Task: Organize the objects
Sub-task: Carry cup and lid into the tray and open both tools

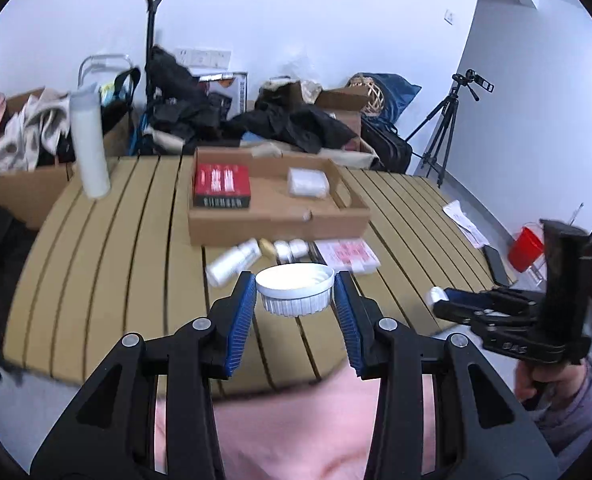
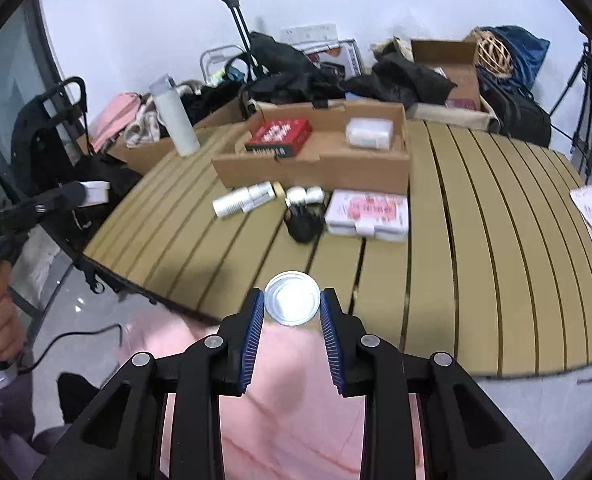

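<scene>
While poised over the near edge of a slatted wooden table (image 1: 116, 240), grips one small item in each handheld tool. Clamps a white ribbed cap (image 1: 294, 284) in the left gripper (image 1: 294, 295), blue pads pressed against either side, wide face up. Pinches a small round clear-rimmed jar (image 2: 292, 296) in the right gripper (image 2: 292, 304), seen end-on, pads tight on its edge. Holds both clear of the tabletop, above a lap in pink cloth (image 2: 288, 400). Catches, from the left wrist view, the right gripper at far right, with the right hand (image 1: 533, 382) wrapped around its handle.

Looks out on the rest of the clutter, all lying on the slats. Farther back, an open cardboard tray (image 1: 280, 220) holding a red box (image 1: 222, 184) on the left and a pale packet (image 1: 307, 182) on the right, well apart. Just in front of the tray, a white bottle (image 1: 232, 262) on its side, two small white bottles (image 1: 292, 249) side by side, and a flat pink-and-white box (image 1: 347, 257). Near them, in the right wrist view only, a dark lump (image 2: 303, 224), too blurred to identify. At the far left corner, upright, a tall white flask (image 1: 90, 148). Beyond the table, against the wall, heaped bags and clothes and a camera tripod (image 1: 441, 128).
</scene>
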Demonstrator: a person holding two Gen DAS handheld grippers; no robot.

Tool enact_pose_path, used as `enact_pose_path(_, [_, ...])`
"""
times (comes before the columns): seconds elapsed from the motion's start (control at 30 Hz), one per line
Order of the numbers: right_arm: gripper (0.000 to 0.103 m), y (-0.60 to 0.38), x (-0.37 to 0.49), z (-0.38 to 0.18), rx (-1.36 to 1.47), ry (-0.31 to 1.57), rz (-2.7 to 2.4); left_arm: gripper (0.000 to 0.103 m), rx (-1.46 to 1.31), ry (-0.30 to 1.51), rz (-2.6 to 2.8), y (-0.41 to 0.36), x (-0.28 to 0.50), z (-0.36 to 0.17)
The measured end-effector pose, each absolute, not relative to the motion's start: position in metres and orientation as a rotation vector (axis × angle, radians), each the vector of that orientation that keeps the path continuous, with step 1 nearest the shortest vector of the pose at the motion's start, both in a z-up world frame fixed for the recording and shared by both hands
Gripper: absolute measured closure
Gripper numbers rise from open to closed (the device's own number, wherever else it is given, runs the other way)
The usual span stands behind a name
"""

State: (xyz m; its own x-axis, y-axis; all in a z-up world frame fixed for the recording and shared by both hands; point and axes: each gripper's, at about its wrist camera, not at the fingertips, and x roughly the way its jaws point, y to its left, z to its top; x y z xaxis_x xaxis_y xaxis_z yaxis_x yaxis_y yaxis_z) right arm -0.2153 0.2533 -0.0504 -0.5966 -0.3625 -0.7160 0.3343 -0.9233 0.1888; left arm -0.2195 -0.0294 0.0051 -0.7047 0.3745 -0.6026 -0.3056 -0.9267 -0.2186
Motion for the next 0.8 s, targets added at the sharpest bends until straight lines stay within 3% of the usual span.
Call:
enact_pose_path(0.27, [0.071,0.233,-0.361,-0.017,1.099,-0.045,-2.426,0.066,-1.052,-0.028,2.586,-0.029,-0.366,0.003])
enact_pose_path(0.43, [0.071,0.216,-0.498,-0.06,1.299,-0.049,-2.436,0.066,-1.176,0.035,2.548,-0.028,-0.447,-0.044])
enact_pose_path(0.63, [0.071,0.201,-0.595,-0.108,1.425,-0.08,-2.4,0.065,-1.319,0.001,2.497,-0.035,-0.489,-0.094])
enact_pose_path(0.7, [0.07,0.196,-0.612,-0.122,1.475,-0.046,-2.382,0.05,-1.342,-0.016,2.473,-0.037,-0.493,-0.103])
enact_pose_path(0.73, [0.067,0.194,-0.616,-0.126,1.488,-0.023,-2.378,0.036,-1.359,-0.033,2.468,-0.038,-0.496,-0.105])
enact_pose_path(0.77, [0.048,0.194,-0.617,-0.128,1.474,-0.014,-2.38,0.034,-1.361,-0.055,2.457,-0.039,-0.497,-0.104])
enact_pose_path(0.8, [0.02,0.195,-0.617,-0.128,1.45,-0.021,-2.384,0.034,-1.344,-0.076,2.444,-0.041,-0.496,-0.101])
